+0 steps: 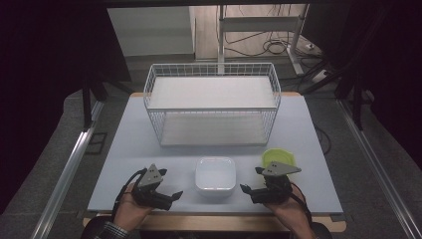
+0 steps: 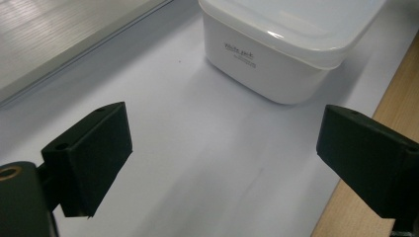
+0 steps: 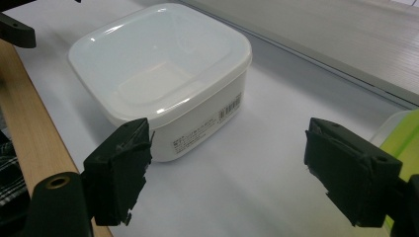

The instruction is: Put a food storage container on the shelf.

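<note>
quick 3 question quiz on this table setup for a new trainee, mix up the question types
1. True or false: the white lidded container sits inside the wire basket.
2. Multiple choice: the green container lies closest to A) the left gripper, B) the right gripper, C) the basket.
3. Fill in: both grippers hold ____.

Key
1. False. It sits on the table, in front of the basket and between the two grippers.
2. B.
3. Nothing. Both have their jaws spread apart with only bare table between them.
</note>
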Demonstrator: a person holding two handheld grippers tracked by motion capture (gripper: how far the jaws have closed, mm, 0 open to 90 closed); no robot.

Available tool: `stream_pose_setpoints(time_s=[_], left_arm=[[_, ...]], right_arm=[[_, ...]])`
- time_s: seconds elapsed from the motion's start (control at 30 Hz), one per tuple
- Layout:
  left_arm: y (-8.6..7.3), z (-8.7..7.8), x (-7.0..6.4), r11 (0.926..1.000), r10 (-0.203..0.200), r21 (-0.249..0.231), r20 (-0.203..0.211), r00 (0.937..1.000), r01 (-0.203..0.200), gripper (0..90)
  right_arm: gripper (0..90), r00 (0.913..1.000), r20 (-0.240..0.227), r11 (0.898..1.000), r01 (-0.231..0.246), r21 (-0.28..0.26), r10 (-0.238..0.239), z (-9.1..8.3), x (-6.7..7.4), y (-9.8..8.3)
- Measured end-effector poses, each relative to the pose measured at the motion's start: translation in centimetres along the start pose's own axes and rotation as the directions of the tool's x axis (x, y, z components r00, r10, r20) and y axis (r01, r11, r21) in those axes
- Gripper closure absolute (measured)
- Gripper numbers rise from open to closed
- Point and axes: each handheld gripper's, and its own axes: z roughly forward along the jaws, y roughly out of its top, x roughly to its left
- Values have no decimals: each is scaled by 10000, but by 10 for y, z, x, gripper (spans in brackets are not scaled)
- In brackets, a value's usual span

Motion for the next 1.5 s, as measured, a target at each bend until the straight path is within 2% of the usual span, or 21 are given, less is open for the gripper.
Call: stream_pose_setpoints(time_s=[0.1,0.37,0.5,0.63,0.8,0.9,1.1,1.2,1.3,1.4,1.47,1.5], left_arm=[[0,0,0,10000,-31,15,-62,10000,31,64],[4,2,-2,9998,-178,13,150,9997,178,58],[8,4,-4,9991,-369,-182,527,9979,379,43],[13,8,-6,9984,-505,-222,871,9949,527,36],[19,12,-11,9990,-336,-243,1093,9934,365,58],[26,17,-9,9992,-307,-225,1216,9921,337,68],[35,34,-3,9977,-674,173,2003,9774,652,53],[38,42,-2,9973,-723,313,2198,9729,670,44],[44,50,-1,9968,-780,385,2490,9653,706,35],[49,59,1,9948,-1006,465,2821,9541,911,31],[51,63,2,9928,-1196,466,3103,9431,1105,36],[53,64,1,9922,-1243,470,3050,9442,1154,42]], right_arm=[[183,10000,14,10000,-67,-48,67,0,0,0],[138,9996,119,9997,-258,16,257,4,2,3],[101,9999,109,9999,-118,39,117,5,5,5],[71,9999,-87,9984,128,545,-123,11,9,6],[101,9997,-196,9982,141,586,-129,14,11,10],[142,9994,-332,9985,-50,540,68,16,10,13],[163,9947,-790,9963,-604,604,651,26,7,18],[155,9908,-1015,9941,-832,696,901,32,6,21],[144,9850,-1292,9907,-1037,879,1146,39,4,24],[142,9806,-1429,9874,-1199,1030,1340,45,4,27],[142,9782,-1505,9856,-1270,1114,1431,48,3,28],[142,9765,-1543,9843,-1334,1157,1505,50,3,29]])
